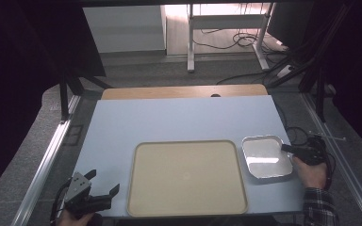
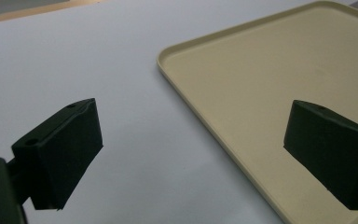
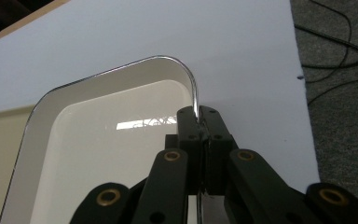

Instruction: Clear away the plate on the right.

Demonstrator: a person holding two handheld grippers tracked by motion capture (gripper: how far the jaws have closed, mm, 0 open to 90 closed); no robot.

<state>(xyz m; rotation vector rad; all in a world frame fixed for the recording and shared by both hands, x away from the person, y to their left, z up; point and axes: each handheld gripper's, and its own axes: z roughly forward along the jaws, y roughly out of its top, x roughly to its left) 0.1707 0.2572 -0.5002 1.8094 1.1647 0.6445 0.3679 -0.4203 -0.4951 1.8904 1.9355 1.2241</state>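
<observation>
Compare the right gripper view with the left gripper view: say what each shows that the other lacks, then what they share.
Right gripper view alone: the right gripper shut on the rim of the shiny metal pan, with dark floor and cables past the table edge. Left gripper view alone: the left gripper, jaws wide apart with nothing between them, above the table beside the tray. Both: the pale blue table and the beige tray.

Big tray [image 1: 187, 176] sits on the table [image 1: 169, 120] near the front edge. Small metal pan [image 1: 267, 157] is just right of it, almost touching. Right gripper [image 1: 286, 148] is at the pan's right rim, left gripper [image 1: 104, 184] sits off the tray's front-left corner.
</observation>
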